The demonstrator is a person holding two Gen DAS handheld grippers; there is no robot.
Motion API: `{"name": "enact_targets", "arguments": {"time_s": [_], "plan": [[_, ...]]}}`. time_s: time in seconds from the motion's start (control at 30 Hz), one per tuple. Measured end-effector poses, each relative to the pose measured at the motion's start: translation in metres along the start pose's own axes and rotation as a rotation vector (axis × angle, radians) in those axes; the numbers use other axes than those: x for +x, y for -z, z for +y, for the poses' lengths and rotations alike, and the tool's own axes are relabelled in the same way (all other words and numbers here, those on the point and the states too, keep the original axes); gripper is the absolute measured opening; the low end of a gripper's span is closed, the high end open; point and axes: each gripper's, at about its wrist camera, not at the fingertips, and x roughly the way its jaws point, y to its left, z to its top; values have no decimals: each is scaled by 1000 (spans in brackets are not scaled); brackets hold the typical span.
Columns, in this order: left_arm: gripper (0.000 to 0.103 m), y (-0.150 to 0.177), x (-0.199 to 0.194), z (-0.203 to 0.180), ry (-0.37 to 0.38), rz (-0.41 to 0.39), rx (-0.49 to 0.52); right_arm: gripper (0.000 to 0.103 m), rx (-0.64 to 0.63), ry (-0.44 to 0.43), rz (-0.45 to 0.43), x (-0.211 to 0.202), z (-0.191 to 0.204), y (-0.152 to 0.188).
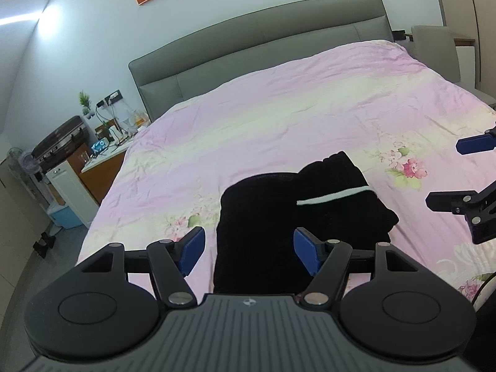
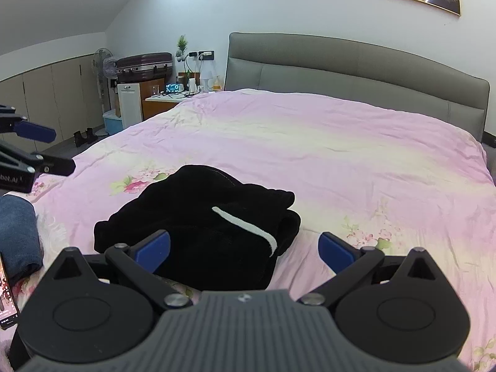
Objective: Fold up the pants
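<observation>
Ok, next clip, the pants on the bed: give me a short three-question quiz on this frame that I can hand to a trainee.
1. True or false: the left gripper is clamped on the black pants.
2. What is the state of the right gripper?
A. shut on the pants
B. open, holding nothing
C. shut on the pink bedspread
3. Fill in: the pants lie in a folded bundle with a ____ stripe showing on top.

Key:
1. False; its jaws stand open and hold nothing.
2. B
3. White
</observation>
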Motion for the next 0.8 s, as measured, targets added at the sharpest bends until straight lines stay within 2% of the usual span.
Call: {"name": "enact_targets", "arguments": {"time_s": [0.27,0.43,0.6,0.8], "plan": [[77,41,14,-22,-1,23,-153,98,27,52,-28,-4,20,35],[77,55,38,-21,-4,57,-188,98,54,92,-64,6,21,48],[78,66,57,-18,-14,86,-245,98,43,77,-14,29,28,58],[78,79,67,-14,-36,111,-267,98,27,66,49,48,28,65]]}}
